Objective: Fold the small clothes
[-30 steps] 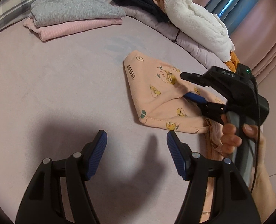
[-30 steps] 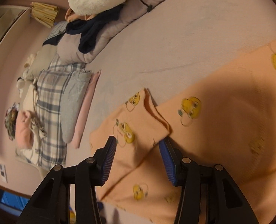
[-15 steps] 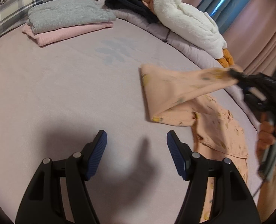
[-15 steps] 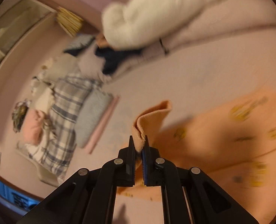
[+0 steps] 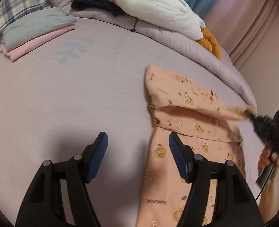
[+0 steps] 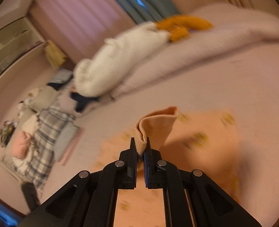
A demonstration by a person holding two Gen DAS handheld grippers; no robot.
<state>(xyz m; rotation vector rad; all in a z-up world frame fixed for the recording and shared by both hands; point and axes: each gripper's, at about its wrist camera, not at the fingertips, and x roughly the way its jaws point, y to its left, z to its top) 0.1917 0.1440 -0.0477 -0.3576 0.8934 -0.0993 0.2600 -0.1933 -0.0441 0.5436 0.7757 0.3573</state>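
Up close, the right gripper [image 6: 141, 147] has its two blue-padded fingers pressed nearly together on a folded edge of a peach garment [image 5: 186, 113] printed with small yellow cartoon figures. The pinched cloth [image 6: 156, 126] rises in a narrow loop just above the fingertips, and the rest of the garment spreads flat on the bed beyond and below this gripper, blurred in its own view. Seen from the left wrist, the right gripper [image 5: 250, 114] sits far to the right, held in a hand [image 5: 268, 157], with a flap of the garment lifted off the bed and stretched toward it. The left gripper [image 5: 137, 147] is wide open and holds nothing; its right finger hangs over the near edge of the garment, while its left finger is over bare lilac bed sheet [image 5: 73, 104]. Well ahead and to the left of the left gripper lies a folded stack, grey cloth [image 5: 37, 24] on top of pink cloth [image 5: 35, 45]. Far ahead, a white fluffy item [image 5: 158, 13] and a dark garment [image 5: 96, 1] rest on a rolled lilac duvet [image 5: 177, 37].
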